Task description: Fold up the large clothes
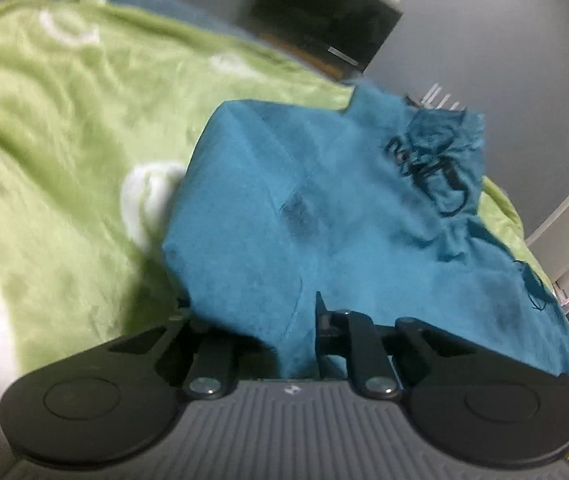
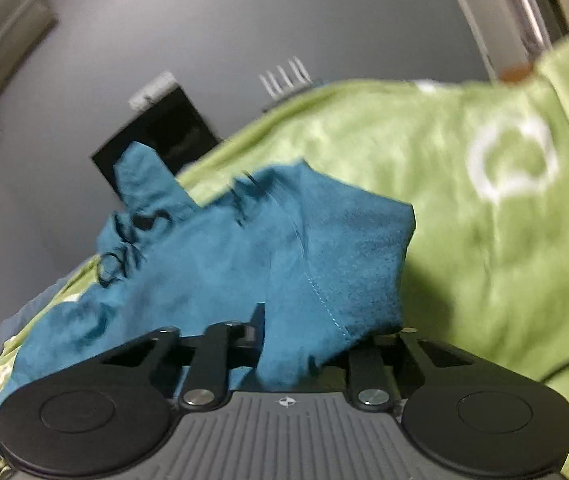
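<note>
On a green blanket (image 1: 64, 152) lies a teal shirt (image 1: 324, 208), bunched and partly lifted; the left gripper (image 1: 300, 344) and right gripper (image 2: 284, 356) are each clamped tight on a fold of its fabric.

Fingertips of both tools buried under teal garment (image 1: 324, 208) folds; black print (image 1: 428, 160) blurred, illegible.

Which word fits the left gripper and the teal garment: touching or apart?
Touching. In the left wrist view, the left gripper has closed on a fold of the teal garment, which bunches between its jaws.
</note>
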Demonstrator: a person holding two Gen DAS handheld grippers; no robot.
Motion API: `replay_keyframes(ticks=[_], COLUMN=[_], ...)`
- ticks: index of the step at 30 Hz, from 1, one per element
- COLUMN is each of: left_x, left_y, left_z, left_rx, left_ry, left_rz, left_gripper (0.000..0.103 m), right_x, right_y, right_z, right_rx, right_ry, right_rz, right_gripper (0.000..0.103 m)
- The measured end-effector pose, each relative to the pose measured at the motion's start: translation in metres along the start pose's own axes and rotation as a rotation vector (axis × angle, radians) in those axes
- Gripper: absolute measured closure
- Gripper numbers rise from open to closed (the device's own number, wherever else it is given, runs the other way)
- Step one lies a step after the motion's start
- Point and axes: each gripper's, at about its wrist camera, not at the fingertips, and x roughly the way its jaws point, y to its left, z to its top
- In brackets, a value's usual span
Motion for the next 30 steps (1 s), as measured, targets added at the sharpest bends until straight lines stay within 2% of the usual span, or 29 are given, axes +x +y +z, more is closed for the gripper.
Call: replay_keyframes(ticks=[3,6,11,16,17,18,19,20,21,22,24,25,26,27,30], left_x=[-0.023,-0.048,-0.09,-0.104,-0.106,-0.107,-0.108,-0.108,-0.111,-0.113,-0.125,-0.133,-0.141,-0.147,-0.15], left_y=[-0.016,-0.024,-0.018,-0.011,-0.01,-0.011,-0.013,-0.014,-0.016,-0.019,-0.021,-0.022,-0.024,-0.026,-0.04], left_z=[0.0,-0.003,-0.019,-0.03,-0.03,-0.03,-0.029,-0.026,-0.026,-0.025,-0.023,-0.022,-0.02,-0.017,-0.005], left_rx=[0.06,0.097,0.087,0.073,0.077,0.09,0.112,0.131,0.147,0.161,0.189,0.205,0.225,0.244,0.3], left_ry=[-0.023,-0.009,0.047,0.083,0.084,0.078,0.073,0.066,0.054,0.035,-0.041,-0.097,-0.16,-0.204,-0.226], left_rz=[0.002,0.005,-0.01,-0.009,-0.001,0.021,0.04,0.06,0.085,0.116,0.193,0.255,0.314,0.332,0.262], left_gripper=[0.094,0.094,0.093,0.089,0.083,0.077,0.076,0.071,0.061,0.056,0.036,0.034,0.027,0.023,0.019], right_x=[-0.017,-0.04,-0.078,-0.09,-0.087,-0.086,-0.085,-0.088,-0.092,-0.096,-0.101,-0.105,-0.107,-0.109,-0.117], right_y=[0.006,0.007,0.006,0.009,0.009,0.007,0.005,0.004,0.001,-0.001,-0.007,-0.007,-0.006,-0.003,0.012], right_z=[0.009,0.015,0.021,0.01,0.009,0.01,0.011,0.011,0.011,0.012,0.015,0.015,0.015,0.015,0.014], right_rx=[0.0,0.004,0.001,-0.082,-0.088,-0.088,-0.08,-0.067,-0.047,-0.029,-0.007,-0.008,-0.019,-0.044,-0.159], right_ry=[-0.029,-0.014,0.029,0.057,0.065,0.071,0.065,0.047,0.02,-0.008,-0.048,-0.06,-0.077,-0.106,-0.193], right_rz=[0.028,0.031,0.038,-0.033,-0.049,-0.07,-0.092,-0.109,-0.121,-0.136,-0.155,-0.162,-0.173,-0.188,-0.192], right_gripper=[0.089,0.089,0.089,0.085,0.081,0.071,0.065,0.046,0.03,0.024,0.021,0.021,0.021,0.02,0.019])
